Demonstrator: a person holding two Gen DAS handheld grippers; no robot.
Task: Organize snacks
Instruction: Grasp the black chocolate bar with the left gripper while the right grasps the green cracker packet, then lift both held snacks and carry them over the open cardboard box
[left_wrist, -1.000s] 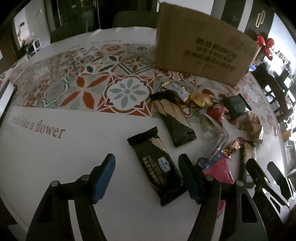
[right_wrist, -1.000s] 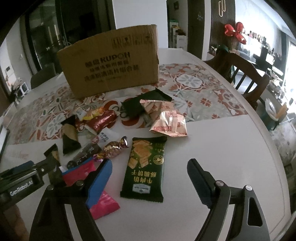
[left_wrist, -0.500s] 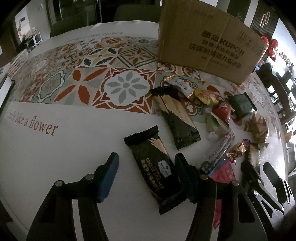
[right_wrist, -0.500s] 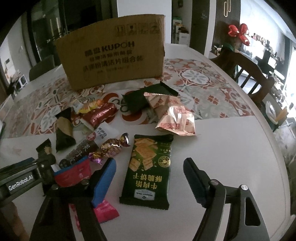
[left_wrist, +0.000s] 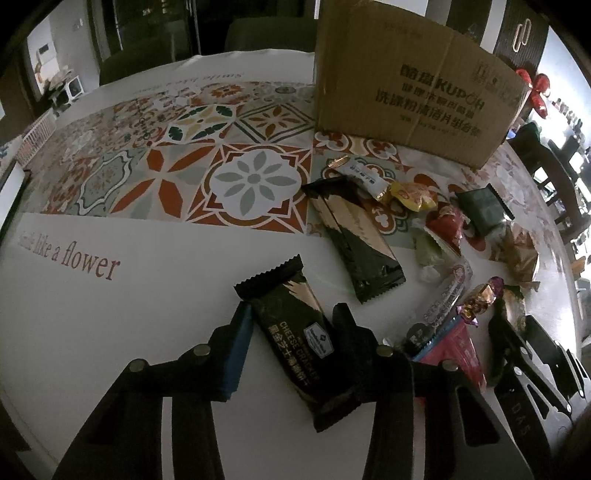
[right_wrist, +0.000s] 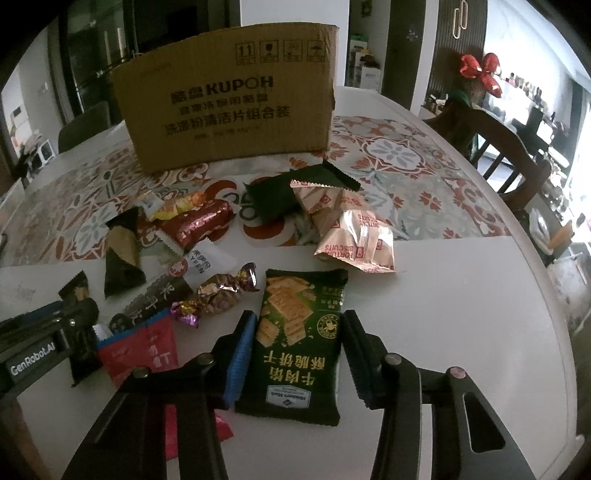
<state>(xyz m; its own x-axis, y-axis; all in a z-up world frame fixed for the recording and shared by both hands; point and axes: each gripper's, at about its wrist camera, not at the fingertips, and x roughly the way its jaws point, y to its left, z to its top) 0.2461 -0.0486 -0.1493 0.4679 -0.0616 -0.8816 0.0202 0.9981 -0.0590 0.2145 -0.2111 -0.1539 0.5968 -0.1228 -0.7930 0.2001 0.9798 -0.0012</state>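
Note:
My left gripper (left_wrist: 291, 332) is open, its fingers on either side of a black cheese cracker pack (left_wrist: 295, 332) lying flat on the white table. My right gripper (right_wrist: 299, 343) is open, its fingers on either side of a dark green cracker pack (right_wrist: 299, 339). Neither pack looks squeezed. A brown cardboard box (right_wrist: 229, 110) stands upright behind the snacks; it also shows in the left wrist view (left_wrist: 413, 96). Several loose snacks lie between the box and the grippers.
A second black pack (left_wrist: 354, 236), a red wrapped snack (right_wrist: 195, 221), a gold candy (right_wrist: 218, 295), a red packet (right_wrist: 144, 347) and a foil biscuit bag (right_wrist: 358, 240) crowd the middle. A patterned mat (left_wrist: 166, 166) lies to the left. A wooden chair (right_wrist: 502, 151) stands at the right.
Both grippers have moved forward and down, and their fingers have narrowed around the two packs. The snacks have not moved.

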